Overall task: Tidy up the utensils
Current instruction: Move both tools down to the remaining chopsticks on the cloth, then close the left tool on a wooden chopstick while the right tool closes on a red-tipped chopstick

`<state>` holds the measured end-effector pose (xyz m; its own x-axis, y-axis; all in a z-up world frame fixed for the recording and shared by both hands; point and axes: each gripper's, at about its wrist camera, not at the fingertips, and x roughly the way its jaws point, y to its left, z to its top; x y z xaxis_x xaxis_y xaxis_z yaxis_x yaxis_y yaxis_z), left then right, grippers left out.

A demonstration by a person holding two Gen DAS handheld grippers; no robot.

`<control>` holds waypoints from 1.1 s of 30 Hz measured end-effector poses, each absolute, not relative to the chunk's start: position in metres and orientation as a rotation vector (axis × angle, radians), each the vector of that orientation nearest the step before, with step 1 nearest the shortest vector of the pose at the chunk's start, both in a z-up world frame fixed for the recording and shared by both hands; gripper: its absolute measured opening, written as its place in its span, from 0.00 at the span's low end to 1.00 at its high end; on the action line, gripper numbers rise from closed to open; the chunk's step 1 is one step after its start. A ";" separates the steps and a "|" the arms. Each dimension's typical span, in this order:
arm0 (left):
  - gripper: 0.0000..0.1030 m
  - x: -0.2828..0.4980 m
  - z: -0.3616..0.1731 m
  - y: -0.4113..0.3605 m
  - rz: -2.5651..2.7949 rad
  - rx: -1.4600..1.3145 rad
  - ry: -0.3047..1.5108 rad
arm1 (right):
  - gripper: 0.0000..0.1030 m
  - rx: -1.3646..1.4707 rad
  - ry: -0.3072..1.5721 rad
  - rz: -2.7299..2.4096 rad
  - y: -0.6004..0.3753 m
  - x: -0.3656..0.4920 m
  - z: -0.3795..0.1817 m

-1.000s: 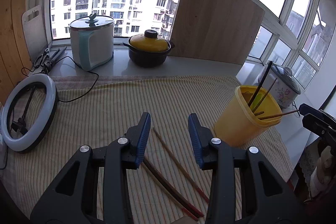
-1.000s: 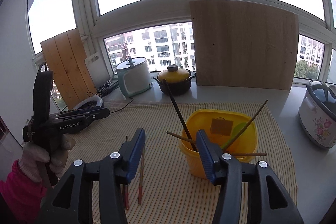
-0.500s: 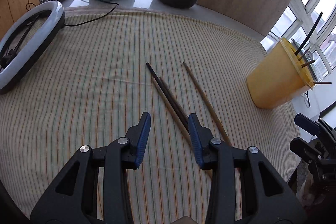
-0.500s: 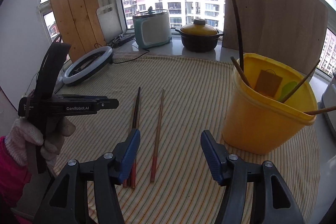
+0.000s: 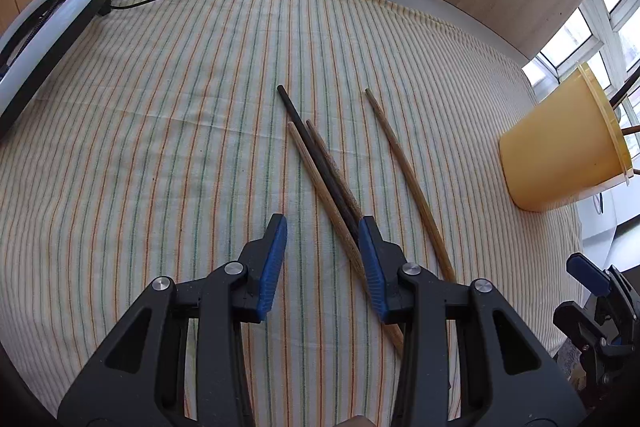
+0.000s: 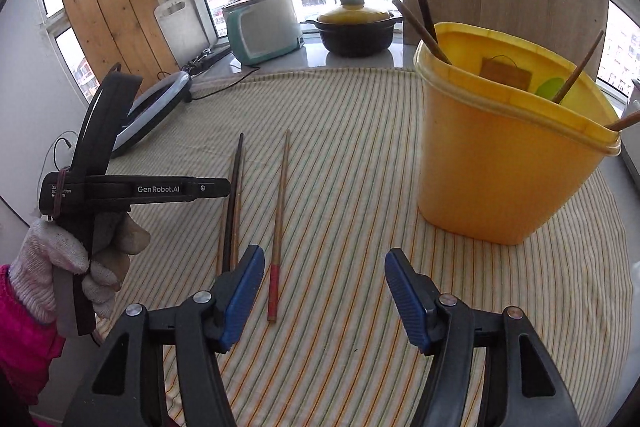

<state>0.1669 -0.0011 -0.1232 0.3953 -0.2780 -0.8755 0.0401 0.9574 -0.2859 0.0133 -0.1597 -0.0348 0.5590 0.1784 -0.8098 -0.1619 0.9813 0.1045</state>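
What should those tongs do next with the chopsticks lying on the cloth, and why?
Probably lower the right tongs over the red-tipped chopstick and close. Their jaws are opening with nothing between them, the stick lies alone just left of the gap, and the yellow tub already holding other sticks stands close by. The left tongs sit open by the bunched three chopsticks.

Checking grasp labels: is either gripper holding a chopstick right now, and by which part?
Nothing is held. The left gripper hovers open over the chopsticks; the right gripper is opening, nothing between its jaws.
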 end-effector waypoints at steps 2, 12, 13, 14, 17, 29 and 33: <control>0.36 0.167 -0.124 -0.002 -0.198 -0.224 1.144 | 0.64 0.020 0.963 0.204 -0.158 0.016 -0.037; 0.36 0.174 -0.124 -0.012 -0.173 -0.152 1.134 | 0.64 0.031 0.973 0.212 -0.153 0.023 -0.037; 0.36 0.174 -0.124 -0.012 -0.170 -0.144 1.129 | 0.64 0.030 0.973 0.214 -0.152 0.024 -0.036; 0.36 0.174 -0.125 -0.014 -0.168 -0.133 1.123 | 0.64 0.030 0.973 0.216 -0.150 0.025 -0.036; 0.32 0.172 -0.125 -0.017 -0.178 -0.100 1.103 | 0.64 0.018 0.976 0.227 -0.144 0.031 -0.034; 0.19 0.176 -0.127 -0.012 -0.173 -0.123 1.096 | 0.52 -0.004 1.033 0.261 -0.121 0.063 -0.034; 0.11 0.180 -0.128 -0.010 -0.188 -0.123 1.102 | 0.41 0.002 1.075 0.277 -0.116 0.079 -0.039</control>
